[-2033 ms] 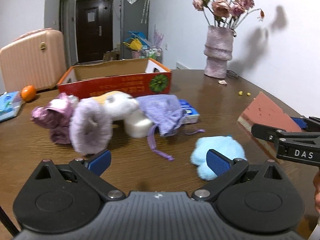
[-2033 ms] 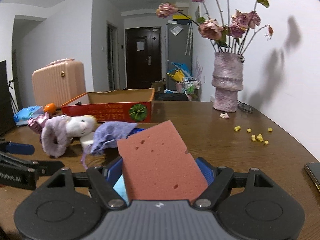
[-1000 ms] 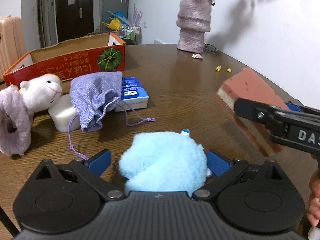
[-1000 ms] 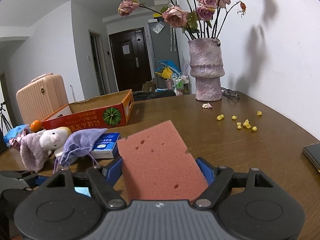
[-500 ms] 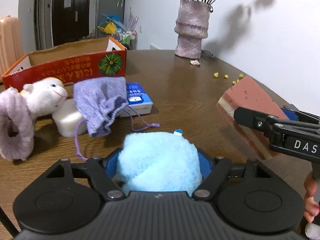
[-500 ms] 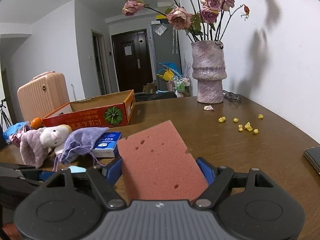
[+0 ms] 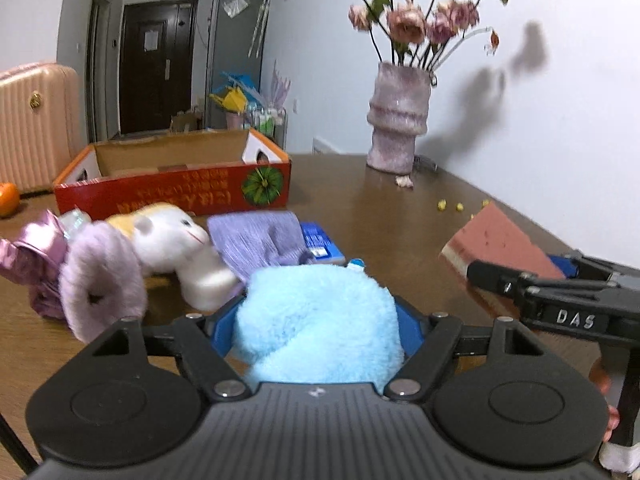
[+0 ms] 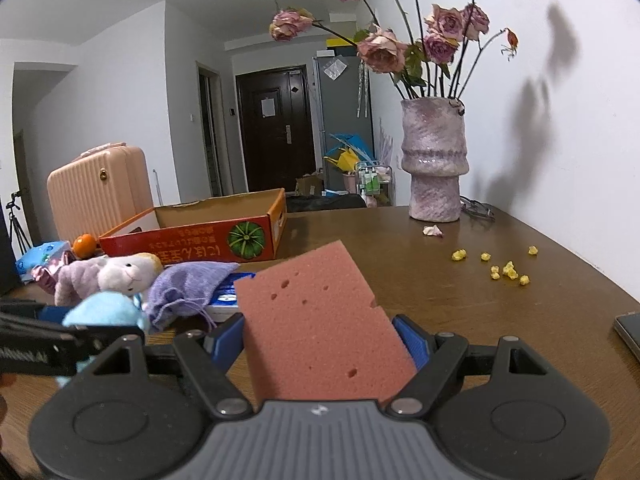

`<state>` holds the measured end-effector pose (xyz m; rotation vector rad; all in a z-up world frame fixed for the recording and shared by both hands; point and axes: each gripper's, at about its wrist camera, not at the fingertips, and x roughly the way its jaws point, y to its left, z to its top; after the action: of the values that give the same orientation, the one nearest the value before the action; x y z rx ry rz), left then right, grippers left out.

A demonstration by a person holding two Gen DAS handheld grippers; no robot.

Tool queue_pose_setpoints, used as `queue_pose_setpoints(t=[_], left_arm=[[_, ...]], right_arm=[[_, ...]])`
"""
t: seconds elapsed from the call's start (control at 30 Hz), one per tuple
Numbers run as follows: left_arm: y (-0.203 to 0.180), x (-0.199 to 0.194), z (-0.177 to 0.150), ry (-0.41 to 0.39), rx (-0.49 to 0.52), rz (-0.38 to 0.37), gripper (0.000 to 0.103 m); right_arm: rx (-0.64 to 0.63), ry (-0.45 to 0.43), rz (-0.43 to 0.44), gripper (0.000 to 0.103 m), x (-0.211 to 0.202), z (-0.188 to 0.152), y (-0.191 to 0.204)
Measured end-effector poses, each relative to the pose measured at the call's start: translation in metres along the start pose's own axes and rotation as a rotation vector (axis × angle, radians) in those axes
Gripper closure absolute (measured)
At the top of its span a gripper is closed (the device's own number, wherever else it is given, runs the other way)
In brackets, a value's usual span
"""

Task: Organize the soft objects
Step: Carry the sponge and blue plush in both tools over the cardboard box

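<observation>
Both hands are loaded and the step in hand looks like the carry toward the red cardboard box, which stands open ahead of the two grippers, beyond the pile of soft things. The next move probably calls for lifting each load clear of that pile, bringing it over the box's near wall and spreading the jaws only once it hangs above the box floor.

The left gripper has just closed its jaws, and its blue pads press on the sides of a fluffy light-blue plush, which bulges up between them. The right gripper, off to its right, clamps a pink sponge block that juts forward and upward from the jaws.

Ahead and left of the left gripper, on the table, lie a white plush animal, a purple furry ring and a lavender drawstring pouch, not yet boxed.
</observation>
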<state>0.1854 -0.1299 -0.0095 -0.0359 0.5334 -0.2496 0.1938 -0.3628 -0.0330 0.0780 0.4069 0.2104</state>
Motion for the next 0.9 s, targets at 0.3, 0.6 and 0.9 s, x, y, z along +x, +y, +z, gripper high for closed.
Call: queue_pose_setpoints(t=[0.3,0.6,0.9], left_arm=[[0.024,-0.029,0.012,-0.09,-0.01,0.011,0.026],[0.05,-0.044,0.028,-0.161,-0.034,0.04,0.026],[0.073,-0.046,0.041,-0.195,-0.063,0.07,0.026]], right_arm=[[-0.046,-0.017,0.002,0.025,-0.004,0.016,0.034],[-0.06,-0.036,0.01,0.025,-0.001,0.032,0.064],[-0.069,-0.058,0.032,0.025,0.01,0.046,0.089]])
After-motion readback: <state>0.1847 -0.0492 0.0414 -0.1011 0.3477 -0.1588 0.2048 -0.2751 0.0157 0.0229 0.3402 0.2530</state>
